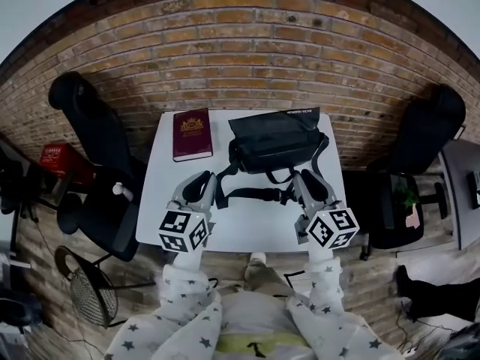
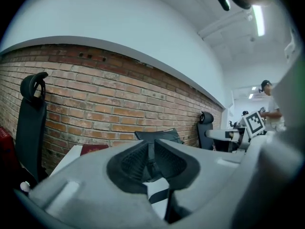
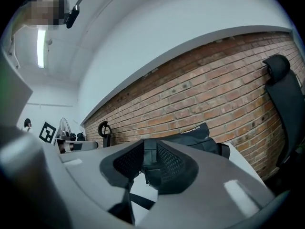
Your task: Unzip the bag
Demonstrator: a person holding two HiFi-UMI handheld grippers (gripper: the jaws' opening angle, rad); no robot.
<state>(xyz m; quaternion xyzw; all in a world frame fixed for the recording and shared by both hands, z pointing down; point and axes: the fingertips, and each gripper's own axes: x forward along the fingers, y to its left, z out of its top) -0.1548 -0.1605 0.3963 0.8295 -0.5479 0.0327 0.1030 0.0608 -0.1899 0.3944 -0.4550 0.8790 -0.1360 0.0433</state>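
Observation:
A black bag [image 1: 276, 142] lies at the back of the white table [image 1: 247, 227], its strap [image 1: 255, 194] looping toward me. My left gripper [image 1: 202, 181] hovers near the strap's left end, jaws only a narrow slit apart, empty. My right gripper [image 1: 304, 178] is by the strap's right end, jaws apart with nothing between them. In the left gripper view the left gripper [image 2: 151, 160] points at the bag [image 2: 159, 135] beyond its pads. The right gripper view has the right gripper [image 3: 149, 162] aimed at the bag [image 3: 195, 136], apart from it.
A maroon book [image 1: 192, 133] lies left of the bag on the table. Black office chairs stand at the left [image 1: 90, 126] and right [image 1: 427, 133]. A brick wall [image 1: 247, 58] runs behind the table. A red box [image 1: 60, 160] and a fan [image 1: 94, 295] sit at the left.

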